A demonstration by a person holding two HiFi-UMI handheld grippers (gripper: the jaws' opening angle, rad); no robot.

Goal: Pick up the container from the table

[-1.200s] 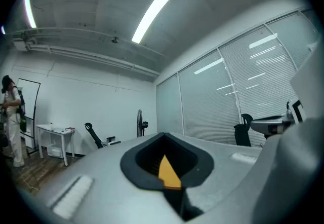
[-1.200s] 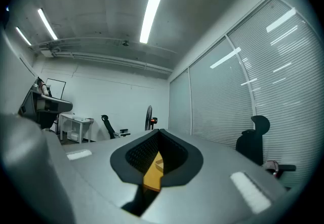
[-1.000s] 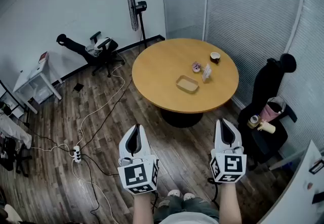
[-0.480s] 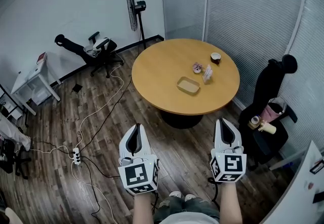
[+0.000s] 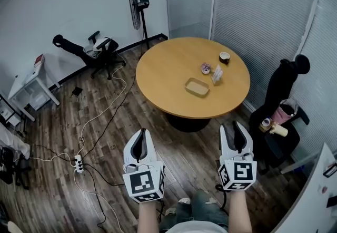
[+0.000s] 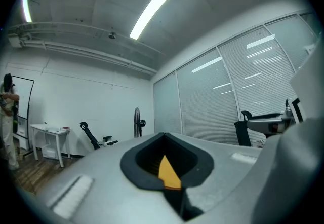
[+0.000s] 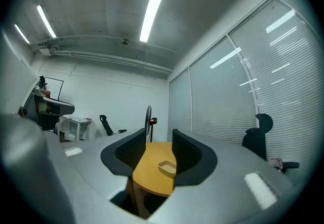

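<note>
Shallow tan container [image 5: 196,87], rectangular with rounded corners, lying flat just right of centre on the round, smooth wooden table [image 5: 163,84]. Toward the far right edge: small cup [image 5: 224,57], pinkish item [image 5: 205,68], clear packet [image 5: 216,74] — too small to read further. Left gripper [image 5: 140,133] pinched together, only a sliver of gap, nothing held. Right gripper [image 5: 233,129] spread wide, empty — container visible far off between its jaws. Both well short of the near edge, over plank floor strewn with cables [image 5: 105,116].
</note>
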